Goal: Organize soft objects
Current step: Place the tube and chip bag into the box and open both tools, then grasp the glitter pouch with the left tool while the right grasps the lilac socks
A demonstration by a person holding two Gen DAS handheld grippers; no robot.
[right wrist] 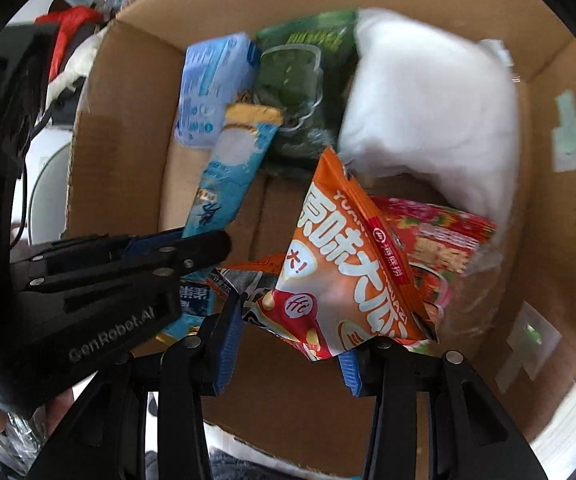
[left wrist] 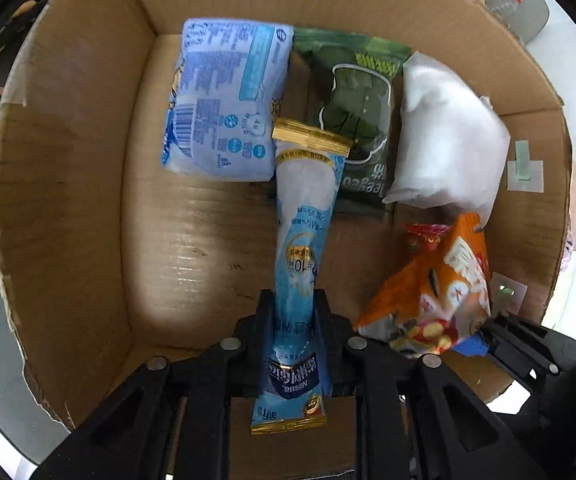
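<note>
The left gripper (left wrist: 294, 320) has its fingers clamped on a blue sachet (left wrist: 302, 232) inside the box (left wrist: 68, 200). The right gripper (right wrist: 290, 336) has its fingers spread wide, an orange bag (right wrist: 348, 264) lying between them, near the white pack (right wrist: 428, 112) and green pack (right wrist: 296, 80).

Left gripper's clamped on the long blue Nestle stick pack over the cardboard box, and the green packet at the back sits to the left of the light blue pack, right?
Not quite. In the left wrist view the green packet lies right of the light blue pack, between it and the white bag. The left gripper does clamp the stick pack over the cardboard box.
</note>
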